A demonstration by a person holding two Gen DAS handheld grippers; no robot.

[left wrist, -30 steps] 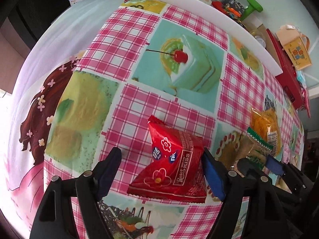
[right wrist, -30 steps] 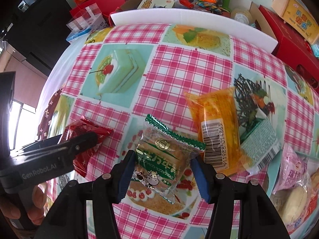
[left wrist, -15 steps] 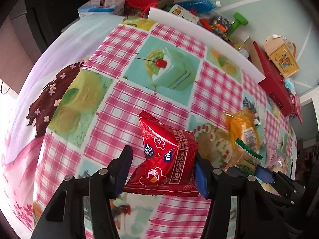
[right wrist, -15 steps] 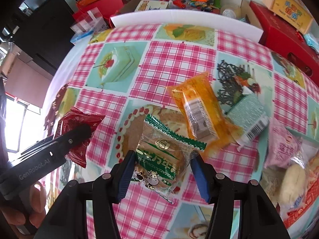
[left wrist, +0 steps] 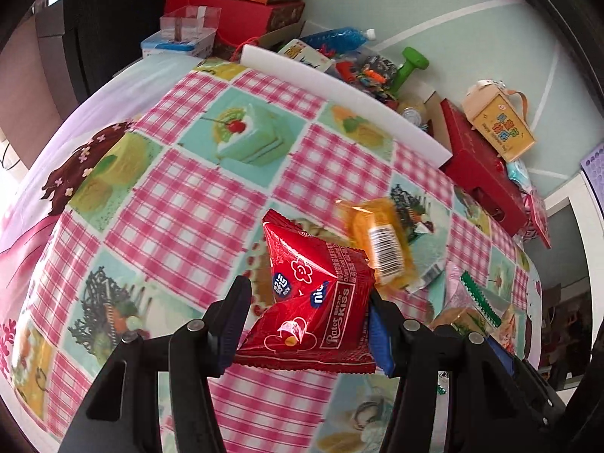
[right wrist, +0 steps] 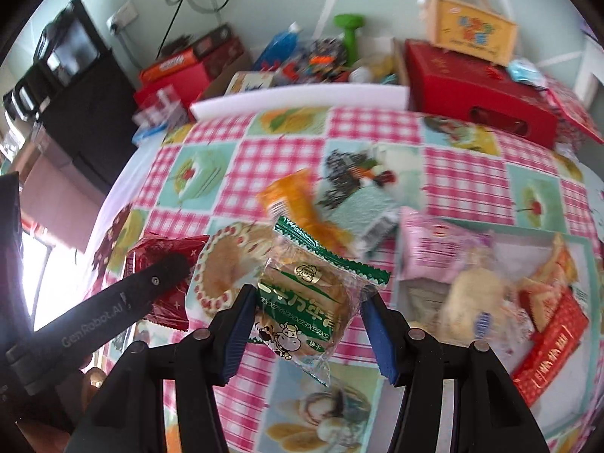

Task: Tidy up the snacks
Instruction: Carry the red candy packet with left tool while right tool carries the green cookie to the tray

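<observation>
My left gripper (left wrist: 307, 313) is shut on a red snack packet (left wrist: 313, 302) and holds it above the checked tablecloth (left wrist: 188, 211). My right gripper (right wrist: 307, 313) is shut on a clear packet with green edges (right wrist: 305, 298) holding a round cake, also lifted off the cloth. The red packet (right wrist: 162, 271) and the left gripper's finger show at the left of the right wrist view. An orange packet (left wrist: 381, 241) and a pale green packet (right wrist: 373, 204) lie on the cloth. A tray (right wrist: 589, 264) with several snacks sits at the right.
A white foam strip (left wrist: 339, 87) lines the table's far edge. Behind it are red boxes (right wrist: 475, 94), a yellow carton (right wrist: 472, 34), a green dumbbell (left wrist: 411, 68) and toys. A pink packet (right wrist: 430, 241) leans on the tray's left side.
Both grippers have risen and moved right with their packets, which now hang well above the cloth. The tray of snacks has come into the right wrist view.
</observation>
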